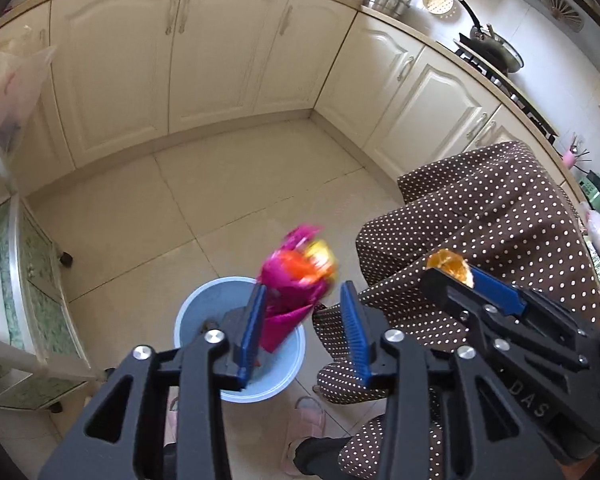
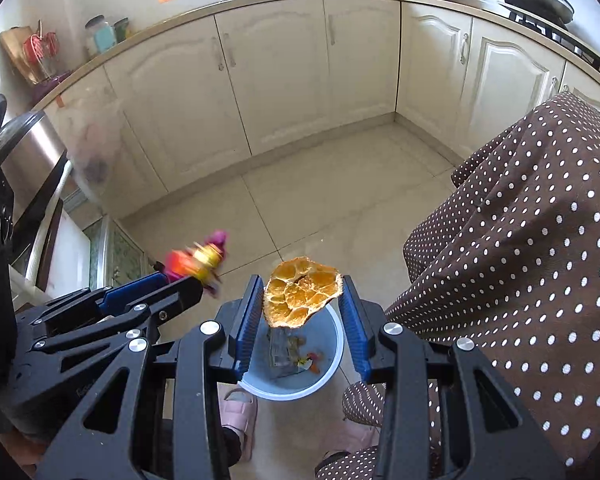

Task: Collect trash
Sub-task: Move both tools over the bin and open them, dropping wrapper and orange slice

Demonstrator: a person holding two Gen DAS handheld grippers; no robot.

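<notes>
Left wrist view: you hold the left tongs (image 1: 306,330) above the blue bin (image 1: 192,316), jaws spread apart, and the pink snack wrapper (image 1: 296,284) blurs between the fingers, touching only the left pad; whether it is already falling is hard to tell. Your right tongs (image 2: 302,322) stand over the same bin (image 2: 332,372), the dried orange peel (image 2: 300,292) spanning the gap between both pads, apparently pinched lightly at its edges. The risk: the wrapper could drift wide of the rim onto the floor tiles (image 1: 228,196), since it sits near the bin's far edge. The thin peel could slip early, or snag a pad on release.
</notes>
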